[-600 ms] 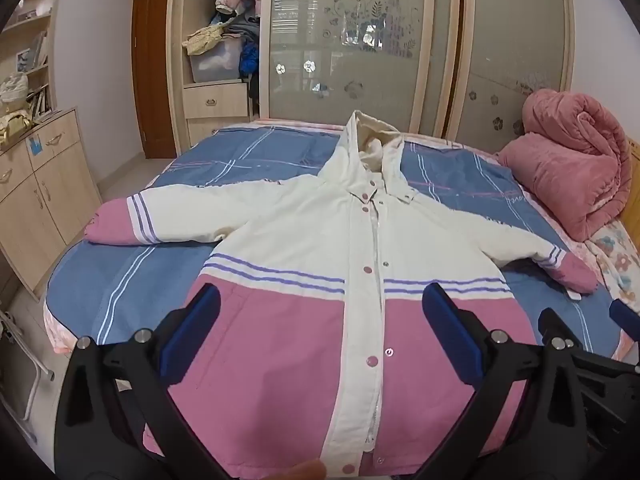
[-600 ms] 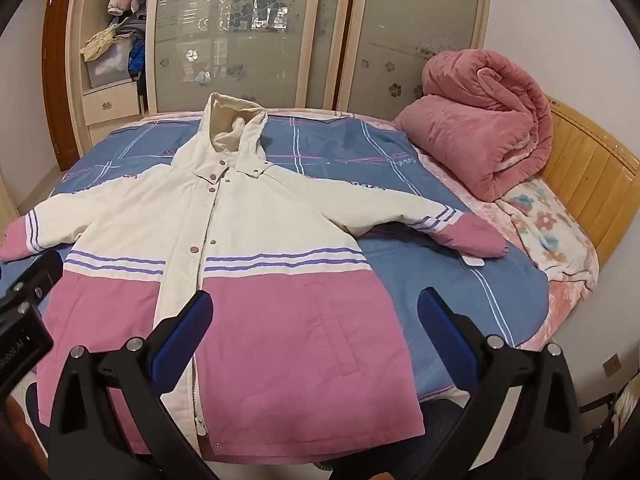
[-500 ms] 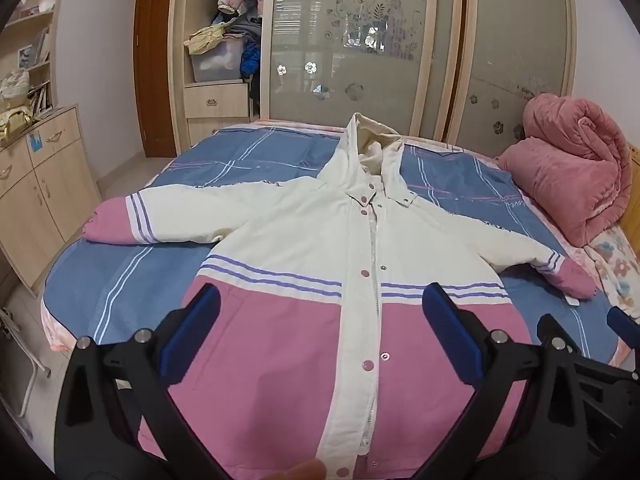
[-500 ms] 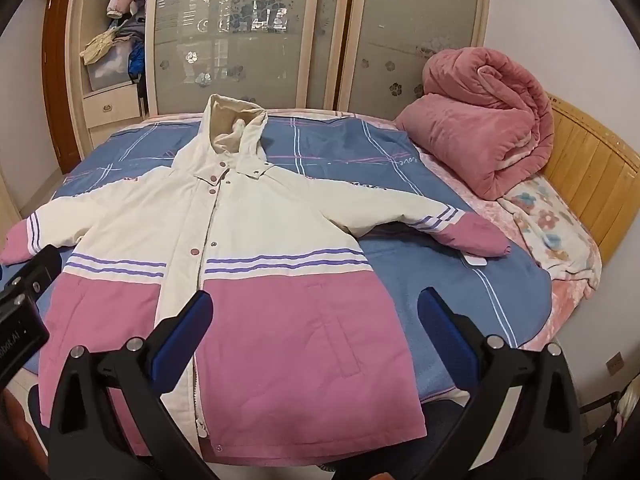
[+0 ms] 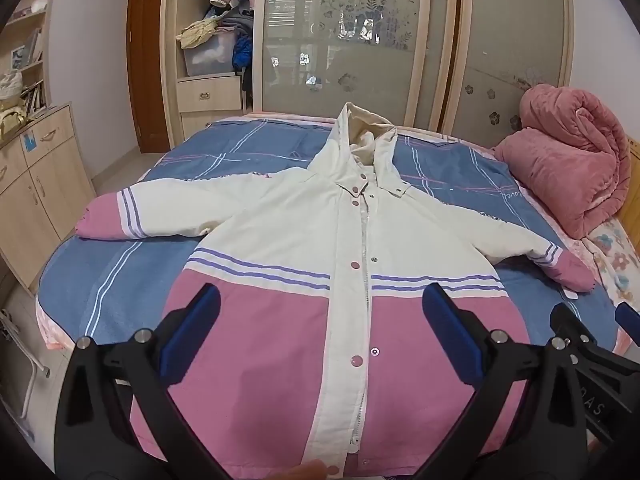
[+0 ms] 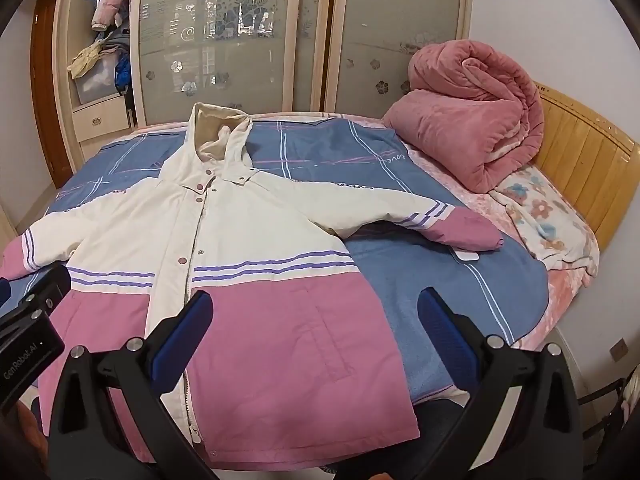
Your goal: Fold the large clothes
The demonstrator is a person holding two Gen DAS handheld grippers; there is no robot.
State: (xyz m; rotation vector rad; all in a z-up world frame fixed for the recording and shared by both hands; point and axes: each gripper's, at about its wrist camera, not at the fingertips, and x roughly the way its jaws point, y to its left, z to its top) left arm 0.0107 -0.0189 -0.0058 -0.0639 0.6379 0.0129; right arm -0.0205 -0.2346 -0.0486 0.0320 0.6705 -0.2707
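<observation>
The jacket (image 5: 328,264), cream on top and pink below, lies spread flat on the bed (image 5: 132,276), front up and snapped closed, sleeves out to both sides, hood toward the wardrobe (image 5: 360,40). The left gripper (image 5: 320,312) hangs over the pink hem, its fingers (image 5: 192,332) spread wide and empty. The right gripper (image 6: 316,312) hovers beside it, likewise released, gripping nothing. A rolled pink quilt (image 6: 472,120) sits by the headboard.

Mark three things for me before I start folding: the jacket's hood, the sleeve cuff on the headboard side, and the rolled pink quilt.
hood (image 6: 218,136), right wrist view, on its beige lining.
sleeve cuff (image 6: 468,230), right wrist view, on the pink end past the stripes.
rolled pink quilt (image 6: 468,120), right wrist view, on the middle of the roll.
</observation>
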